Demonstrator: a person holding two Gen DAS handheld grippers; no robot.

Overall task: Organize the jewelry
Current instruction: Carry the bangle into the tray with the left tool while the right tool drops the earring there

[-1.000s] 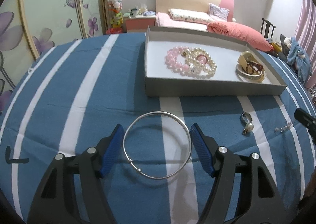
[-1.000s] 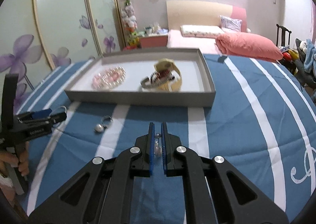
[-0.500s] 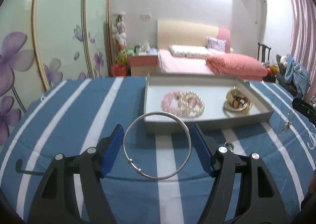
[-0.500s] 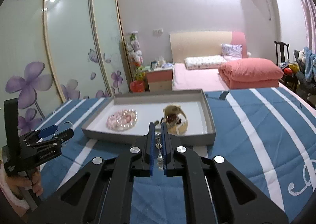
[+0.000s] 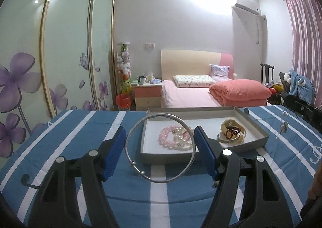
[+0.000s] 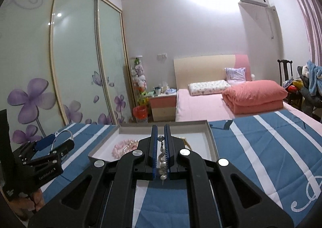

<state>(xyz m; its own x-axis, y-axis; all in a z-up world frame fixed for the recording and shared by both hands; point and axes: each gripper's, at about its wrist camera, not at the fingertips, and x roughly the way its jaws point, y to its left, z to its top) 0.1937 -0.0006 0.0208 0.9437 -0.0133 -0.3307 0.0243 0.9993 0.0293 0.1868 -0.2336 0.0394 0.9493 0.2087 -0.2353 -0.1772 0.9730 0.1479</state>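
My left gripper is shut on a thin silver bangle, held between its blue pads above the striped cloth, in front of the grey tray. In the tray lie pink and white pearl bracelets and a gold bangle with dark red beads. My right gripper is shut on a small silver beaded earring that hangs between its pads, in front of the tray. The left gripper with the bangle also shows in the right wrist view.
The blue and white striped cloth covers the table. The right gripper and its dangling earring show at the right edge of the left wrist view. A bed, a nightstand and wardrobe doors stand behind the table.
Both grippers have risen off the cloth with their pieces, so the views now look across the tray into the room. The ring pendant on the cloth has dropped out of view.
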